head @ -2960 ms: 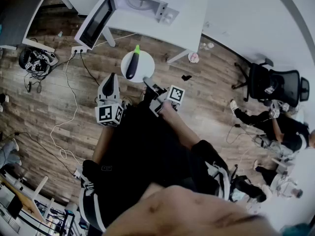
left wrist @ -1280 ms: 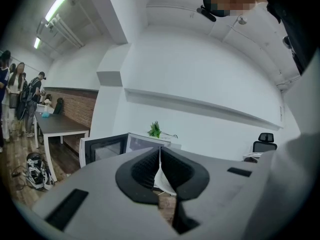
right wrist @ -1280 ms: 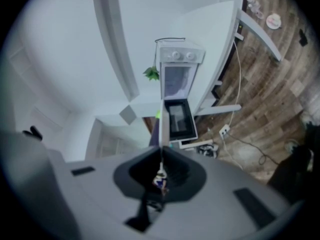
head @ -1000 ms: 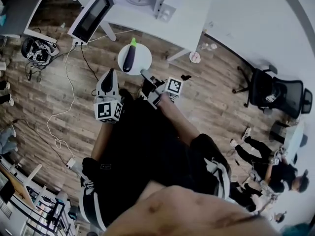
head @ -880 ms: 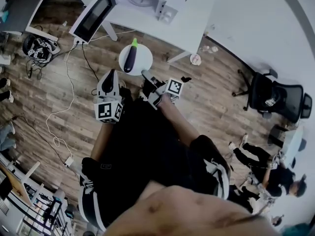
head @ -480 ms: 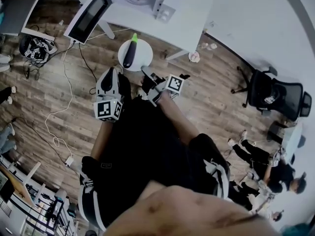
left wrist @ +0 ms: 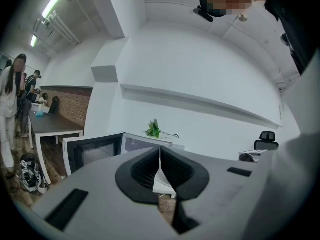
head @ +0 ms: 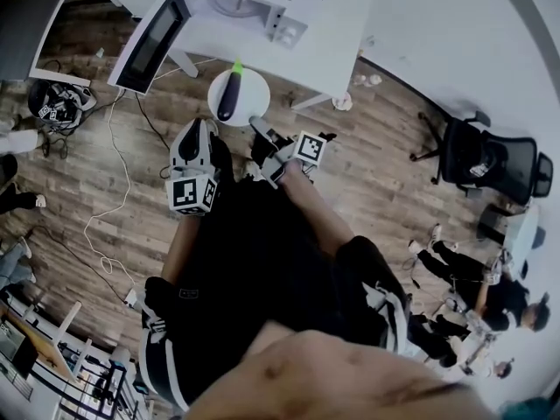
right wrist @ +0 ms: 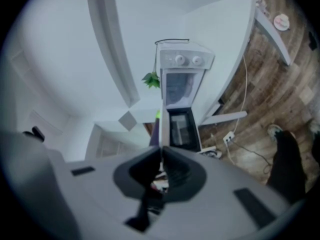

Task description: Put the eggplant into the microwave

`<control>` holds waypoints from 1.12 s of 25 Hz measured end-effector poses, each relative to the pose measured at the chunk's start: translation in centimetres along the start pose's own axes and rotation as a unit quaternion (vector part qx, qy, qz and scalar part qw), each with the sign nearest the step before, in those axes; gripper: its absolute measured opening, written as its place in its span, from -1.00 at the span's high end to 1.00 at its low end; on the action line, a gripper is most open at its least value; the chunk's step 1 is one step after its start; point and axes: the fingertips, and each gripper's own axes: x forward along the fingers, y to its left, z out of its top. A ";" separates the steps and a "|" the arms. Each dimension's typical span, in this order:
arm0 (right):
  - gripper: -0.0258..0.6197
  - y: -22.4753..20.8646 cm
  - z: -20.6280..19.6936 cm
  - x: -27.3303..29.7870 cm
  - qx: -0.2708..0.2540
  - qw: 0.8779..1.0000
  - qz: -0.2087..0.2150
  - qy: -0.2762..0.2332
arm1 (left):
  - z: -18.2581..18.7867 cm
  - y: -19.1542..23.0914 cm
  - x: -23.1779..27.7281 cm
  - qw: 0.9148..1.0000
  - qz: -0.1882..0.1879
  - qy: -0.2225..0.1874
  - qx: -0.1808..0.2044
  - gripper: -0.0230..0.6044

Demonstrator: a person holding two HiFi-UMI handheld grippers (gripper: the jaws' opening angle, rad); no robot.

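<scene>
1. Currently, the right gripper (head: pixel 259 128) has its jaws closed on the near rim of the plate (head: pixel 252 110). In the right gripper view the rim shows as a thin white edge (right wrist: pixel 163 119) pinched between them.
2. The eggplant (head: pixel 227 94) lies lengthwise on the plate, green tip toward 12 o'clock. It is not yet in the microwave (head: pixel 241 3).
3. The left gripper (head: pixel 196 131) has its jaws together and grips nothing (the white sliver between them in its own view appears to lie beyond the jaws). It points toward 12 o'clock, beside the plate at its 8 o'clock.
4. Change over the last three seconds:
   - The plate has travelled toward 12 o'clock.
   - Its far rim now sits just beside the front edge of the table (head: pixel 337 38), where a strip of floor separated them before.
   - Both grippers keep the same posture and grasp.
5. Meaning for the task: transport is well advanced. The door (head: pixel 149 38) stands swung open toward 10 o'clock, so the cavity is accessible. The remaining lift and insertion are judged to be the next step.
6. Materials and shapes:
   - Eggplant: elongated, glossy dark purple, with a bright green stem end. It is likely smooth and free to roll.
   - Plate: round, white and thin-edged, apparently rigid.
   - Microwave: white box with a dark glass door panel and two knobs (visible in the right gripper view).
   - Floor: wood-grain planks.
</scene>
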 end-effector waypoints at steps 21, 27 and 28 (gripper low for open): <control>0.80 0.1 3.4 10.9 -0.001 0.999 0.016 -0.048 | 3.1 9.9 10.6 0.998 -0.060 0.016 0.007 0.79; 0.80 0.1 4.3 13.7 -0.006 0.997 0.010 -0.070 | 3.3 11.7 13.0 0.996 -0.087 0.029 0.006 0.79; 0.80 0.1 4.4 14.1 -0.004 0.997 0.008 -0.074 | 3.4 11.9 13.4 0.995 -0.090 0.029 0.004 0.79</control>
